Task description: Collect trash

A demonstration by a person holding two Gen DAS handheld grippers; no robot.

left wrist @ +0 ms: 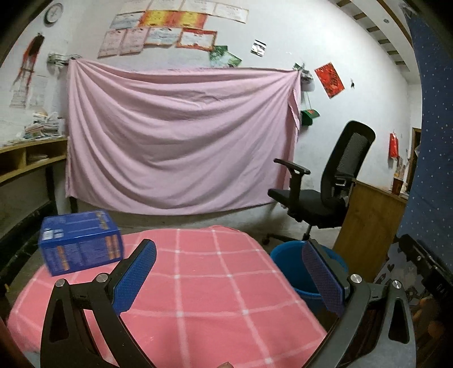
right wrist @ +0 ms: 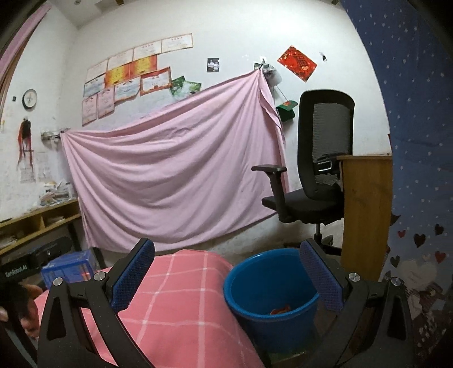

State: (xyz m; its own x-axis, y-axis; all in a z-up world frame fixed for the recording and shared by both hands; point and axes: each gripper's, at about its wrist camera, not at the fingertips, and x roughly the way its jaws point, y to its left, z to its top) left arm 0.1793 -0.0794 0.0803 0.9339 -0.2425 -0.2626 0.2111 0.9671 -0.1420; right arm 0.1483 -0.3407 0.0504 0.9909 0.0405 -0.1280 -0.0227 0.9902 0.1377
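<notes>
A pink checked cloth (left wrist: 215,283) covers the table in the foreground, with a blue box (left wrist: 80,243) resting near its far left corner, printed with text too blurred to read. The left gripper (left wrist: 229,280) hangs above the cloth with its blue-padded jaws spread wide and nothing between them. The right gripper (right wrist: 226,283) is likewise released, its jaws empty, framing the right end of the table and a blue bucket (right wrist: 269,283) that stands on the floor just beside it. Inside the bucket lies a small red-orange scrap (right wrist: 280,310), possibly a wrapper, though the view is too soft to be sure. In the right wrist view a hand (right wrist: 29,308) shows at the lower left edge beside a black device marked "GenRobot.AI" (right wrist: 17,273).

Behind the table a large pink sheet (left wrist: 181,136) is strung across the white wall, beneath rows of certificates (left wrist: 158,36) whose writing cannot be made out. A round clock (left wrist: 53,12) hangs at upper left, a red paper square (left wrist: 329,79) at upper right. A black office chair (left wrist: 325,186) stands beyond the bucket, next to a wooden cabinet (left wrist: 368,223). A wooden shelf (left wrist: 31,158) piled with papers runs along the left wall, and a dark blue dotted curtain (right wrist: 419,141) closes the right side
</notes>
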